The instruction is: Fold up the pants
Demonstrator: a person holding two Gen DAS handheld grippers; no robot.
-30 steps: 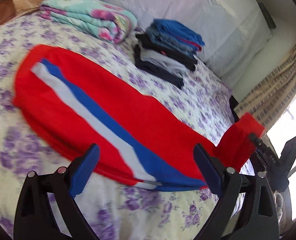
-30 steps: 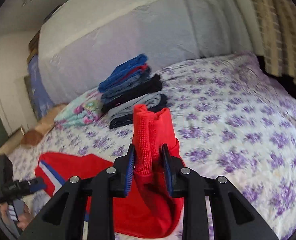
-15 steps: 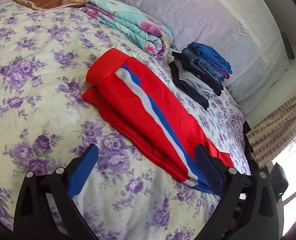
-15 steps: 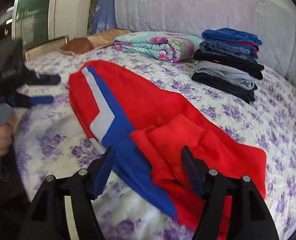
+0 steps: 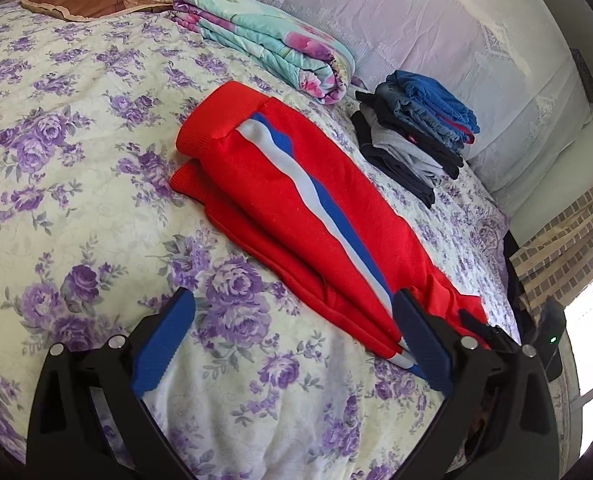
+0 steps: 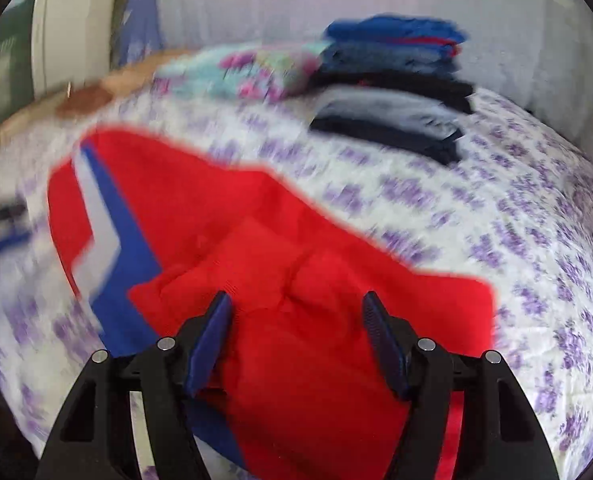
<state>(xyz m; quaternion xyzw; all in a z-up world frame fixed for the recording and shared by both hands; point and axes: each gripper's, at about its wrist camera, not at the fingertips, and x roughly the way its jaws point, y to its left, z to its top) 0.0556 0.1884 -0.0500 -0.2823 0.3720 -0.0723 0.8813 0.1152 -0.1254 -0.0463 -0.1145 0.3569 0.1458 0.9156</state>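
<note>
1. The red pants (image 5: 296,216) are seen laid lengthwise on the flowered bed (image 5: 76,200), cuffs doubled back.
2. Left tongs (image 5: 292,340) are held wide, still opening, empty; right tongs (image 6: 296,340) are parted above loose cloth.
3. The fold could be undone by a snagged cuff.

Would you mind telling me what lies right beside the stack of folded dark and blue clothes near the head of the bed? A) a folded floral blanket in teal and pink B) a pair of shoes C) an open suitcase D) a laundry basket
A: the folded floral blanket lies beside the stack of folded clothes on the bedspread.
</note>
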